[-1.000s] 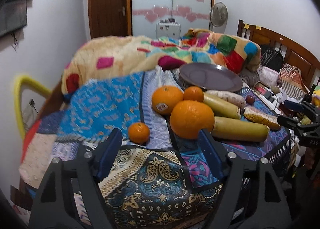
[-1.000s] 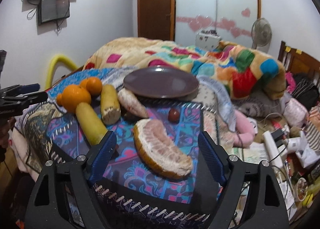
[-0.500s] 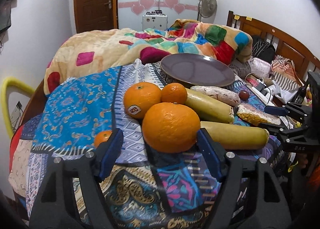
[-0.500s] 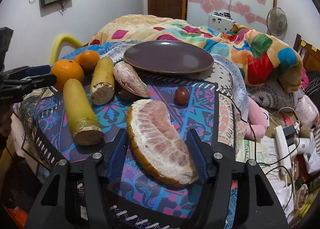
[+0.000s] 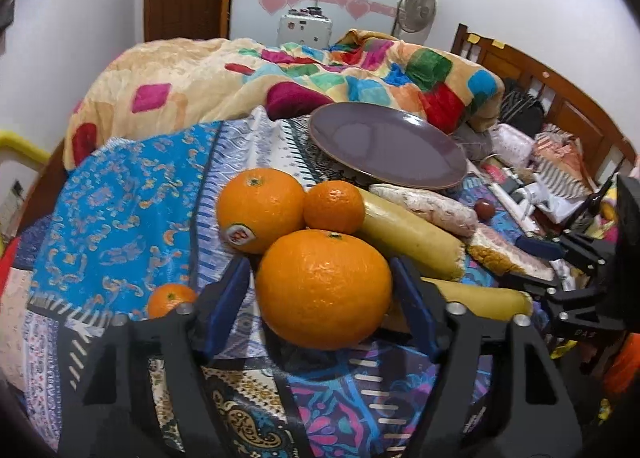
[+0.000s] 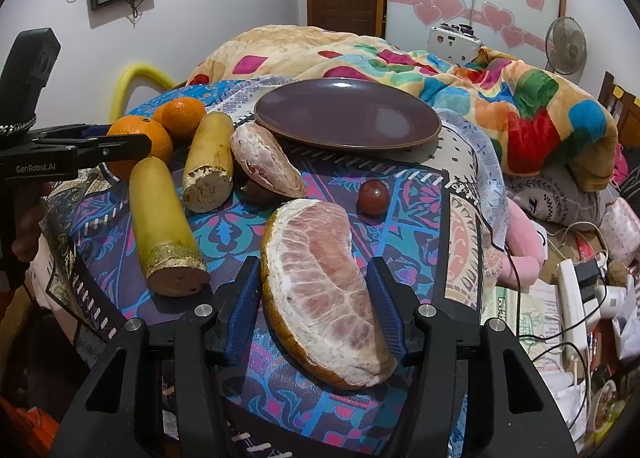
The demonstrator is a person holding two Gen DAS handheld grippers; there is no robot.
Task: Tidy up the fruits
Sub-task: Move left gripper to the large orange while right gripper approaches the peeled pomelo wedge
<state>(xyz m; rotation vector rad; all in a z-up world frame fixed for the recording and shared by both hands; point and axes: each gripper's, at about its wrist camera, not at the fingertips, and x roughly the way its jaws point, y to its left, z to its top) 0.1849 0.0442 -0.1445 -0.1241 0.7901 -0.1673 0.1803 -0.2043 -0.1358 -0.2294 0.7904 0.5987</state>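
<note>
On a table draped in a patterned cloth [image 6: 420, 214], the left gripper [image 5: 320, 290] brackets a large orange [image 5: 323, 289], its jaws just drawn inward, the right pad against the peel and the left pad just beside it, the fruit resting on the cloth. The right gripper [image 6: 316, 306], jaws likewise just narrowed, has both pads against the flanks of a peeled pomelo wedge [image 6: 320, 290] lying at the table's near edge. Behind sit two more oranges, two yellow cut stalks, another wedge and a bare purple plate [image 6: 348, 114].
</note>
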